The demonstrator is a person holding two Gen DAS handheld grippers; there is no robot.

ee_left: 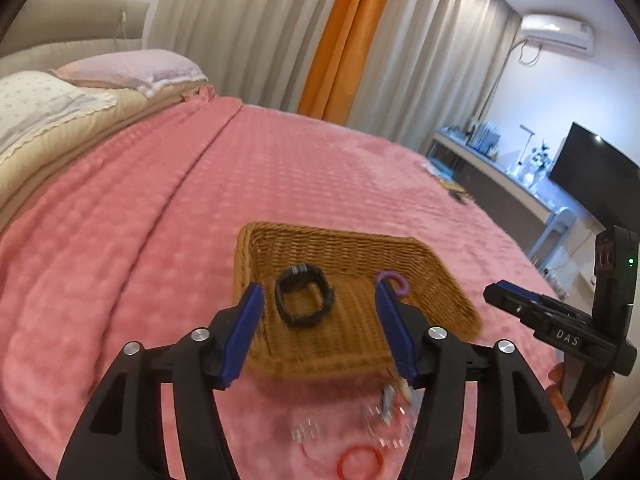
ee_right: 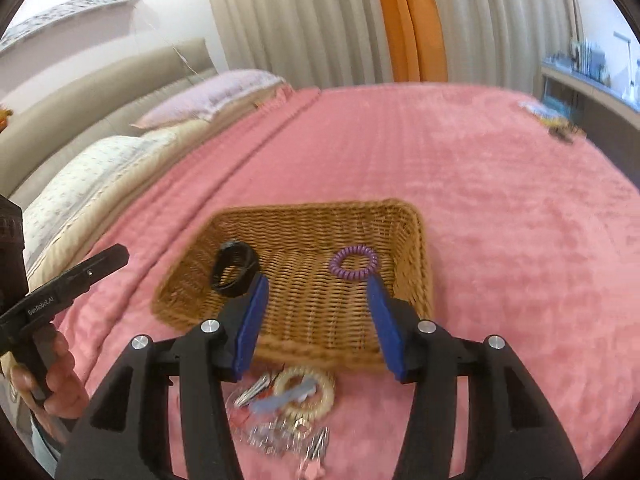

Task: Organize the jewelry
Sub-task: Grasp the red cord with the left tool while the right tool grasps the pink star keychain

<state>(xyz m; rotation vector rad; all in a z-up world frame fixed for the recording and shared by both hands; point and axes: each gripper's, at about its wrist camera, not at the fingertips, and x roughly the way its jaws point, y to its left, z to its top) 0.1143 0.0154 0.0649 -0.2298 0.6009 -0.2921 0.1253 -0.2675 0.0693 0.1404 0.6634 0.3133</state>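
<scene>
A wicker basket [ee_left: 440, 280] [ee_right: 416, 248] lies on the pink bedspread. Inside it are a black bracelet [ee_left: 304, 300] [ee_right: 234, 272] and a purple coil hair tie [ee_left: 394, 282] [ee_right: 353, 266]. My left gripper [ee_left: 318, 300] is open and empty over the basket's near part. My right gripper [ee_right: 316, 292] is open and empty above the basket's near rim. In front of the basket lies a jewelry pile: a cream coil tie [ee_right: 304, 394], silver clips [ee_right: 256, 392] [ee_left: 388, 400] and a red ring [ee_left: 360, 462], blurred.
The pink bedspread [ee_left: 280, 168] [ee_right: 500, 200] spreads all around the basket. Pillows [ee_left: 128, 68] [ee_right: 92, 176] lie at the far left. A desk with a TV [ee_left: 592, 176] stands at the right. Small items [ee_right: 560, 128] lie at the bed's far right edge.
</scene>
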